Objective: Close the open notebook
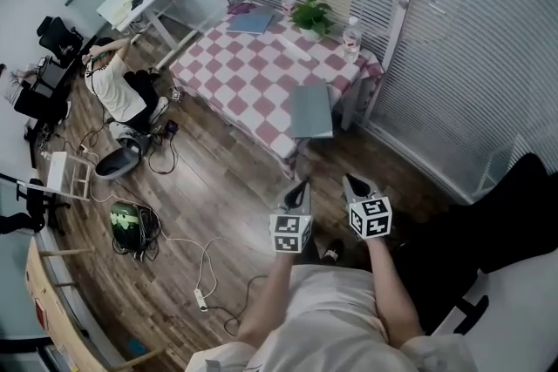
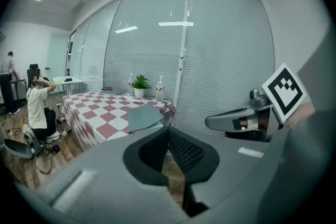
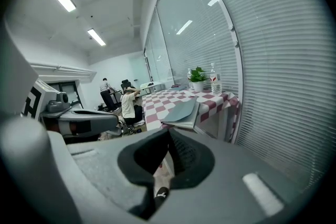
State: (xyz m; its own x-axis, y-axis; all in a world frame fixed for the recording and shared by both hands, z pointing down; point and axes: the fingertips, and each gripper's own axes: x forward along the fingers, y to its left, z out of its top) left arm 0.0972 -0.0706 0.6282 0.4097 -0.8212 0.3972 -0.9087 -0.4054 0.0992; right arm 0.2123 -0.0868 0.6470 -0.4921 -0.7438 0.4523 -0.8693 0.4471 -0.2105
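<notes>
A grey-green notebook point(image 1: 311, 111) lies on the near corner of the table with the red-and-white checked cloth point(image 1: 253, 70), its cover down over the pages and its edge overhanging the corner. It also shows in the left gripper view as the notebook point(image 2: 144, 115) and in the right gripper view as the notebook point(image 3: 184, 112). Both grippers hang in the air short of the table, above the wooden floor and apart from the notebook. My left gripper point(image 1: 302, 185) is shut with nothing in it, and so is my right gripper point(image 1: 350, 179). Each rides beside the other: right gripper point(image 2: 244, 121), left gripper point(image 3: 79, 122).
A potted plant point(image 1: 312, 16), two water bottles point(image 1: 351, 36) and a blue book point(image 1: 250, 22) stand at the table's far side. A person point(image 1: 118, 87) sits on the floor to the left among cables. Window blinds point(image 1: 471, 57) run along the right; a black chair point(image 1: 514, 187) is near me.
</notes>
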